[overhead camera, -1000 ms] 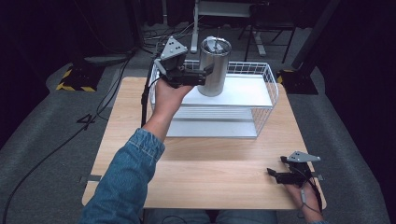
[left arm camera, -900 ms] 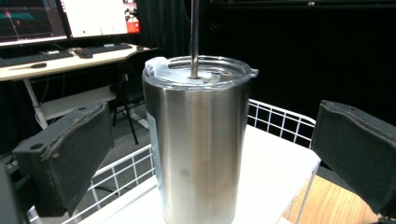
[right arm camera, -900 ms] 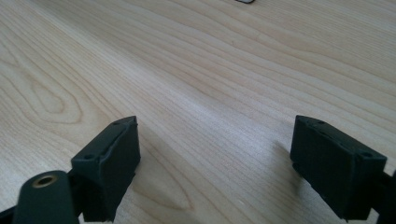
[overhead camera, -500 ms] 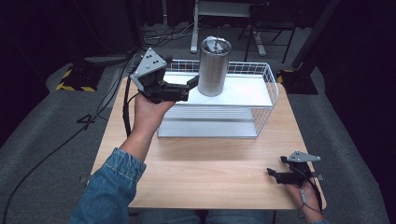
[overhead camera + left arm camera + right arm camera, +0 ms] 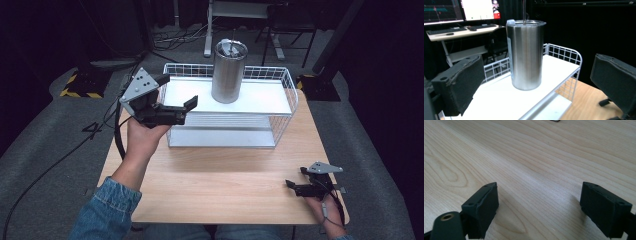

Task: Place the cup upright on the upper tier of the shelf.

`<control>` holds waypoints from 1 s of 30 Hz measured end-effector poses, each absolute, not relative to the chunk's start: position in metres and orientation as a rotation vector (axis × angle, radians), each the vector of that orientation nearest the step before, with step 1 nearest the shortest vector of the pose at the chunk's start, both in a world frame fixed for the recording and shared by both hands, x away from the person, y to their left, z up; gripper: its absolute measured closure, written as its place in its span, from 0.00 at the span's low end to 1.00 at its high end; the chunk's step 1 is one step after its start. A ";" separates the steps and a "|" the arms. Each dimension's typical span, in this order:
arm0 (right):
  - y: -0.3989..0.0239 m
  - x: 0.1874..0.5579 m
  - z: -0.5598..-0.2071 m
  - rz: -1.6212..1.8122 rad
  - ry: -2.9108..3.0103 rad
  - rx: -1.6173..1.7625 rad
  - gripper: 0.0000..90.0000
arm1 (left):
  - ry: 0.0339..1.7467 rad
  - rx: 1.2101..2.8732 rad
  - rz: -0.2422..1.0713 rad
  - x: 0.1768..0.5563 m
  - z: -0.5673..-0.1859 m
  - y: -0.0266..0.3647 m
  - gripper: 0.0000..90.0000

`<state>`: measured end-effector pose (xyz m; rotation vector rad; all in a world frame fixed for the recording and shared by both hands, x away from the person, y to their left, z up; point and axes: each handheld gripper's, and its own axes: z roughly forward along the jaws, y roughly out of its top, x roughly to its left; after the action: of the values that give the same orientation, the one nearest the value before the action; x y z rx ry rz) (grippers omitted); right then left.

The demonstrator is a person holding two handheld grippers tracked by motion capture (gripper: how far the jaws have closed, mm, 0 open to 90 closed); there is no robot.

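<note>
A stainless steel tumbler (image 5: 228, 72) stands upright on the white top shelf of a wire rack (image 5: 286, 87) at the back of the wooden table (image 5: 225, 185). My left gripper (image 5: 177, 91) hovers open at the rack's left end, well clear of the tumbler, jaws pointing right toward it. In the left gripper view the tumbler (image 5: 525, 55) stands ahead between the wide-spread jaws of my left gripper (image 5: 537, 72), untouched. My right gripper (image 5: 296, 177) rests low at the table's front right. In its own view my right gripper (image 5: 539, 205) is open over bare wood.
The rack (image 5: 564, 51) has a raised wire rim and a lower shelf (image 5: 220, 135). A desk with monitors and a keyboard (image 5: 454, 30) stands beyond it. Cables (image 5: 60, 160) lie on the dark floor to the left. Bare wood lies in front of the rack.
My left gripper has pulled back left and toward the person, away from the tumbler, which stays standing on the rack. The right gripper has not moved.
</note>
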<state>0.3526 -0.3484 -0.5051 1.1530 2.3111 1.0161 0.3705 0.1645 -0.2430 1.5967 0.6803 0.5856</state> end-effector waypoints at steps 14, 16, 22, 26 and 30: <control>-0.348 0.353 -0.505 1.016 2.311 1.153 0.17 | 0.728 1.678 0.614 0.334 -0.276 0.193 0.00; -0.348 0.353 -0.505 1.016 2.311 1.153 0.17 | 0.745 1.690 0.607 0.331 -0.284 0.197 0.00; -0.348 0.353 -0.505 1.016 2.311 1.153 0.17 | 0.793 1.708 0.583 0.322 -0.307 0.210 0.00; -0.348 0.353 -0.505 1.016 2.311 1.153 0.17 | 0.818 1.744 0.585 0.317 -0.324 0.218 0.00; -0.348 0.353 -0.505 1.016 2.311 1.153 0.17 | 0.841 1.771 0.573 0.312 -0.343 0.226 0.01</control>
<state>0.3525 -0.3483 -0.5051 1.1530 2.3107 1.0162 0.3121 0.2257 -0.3435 1.7713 0.8409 0.5725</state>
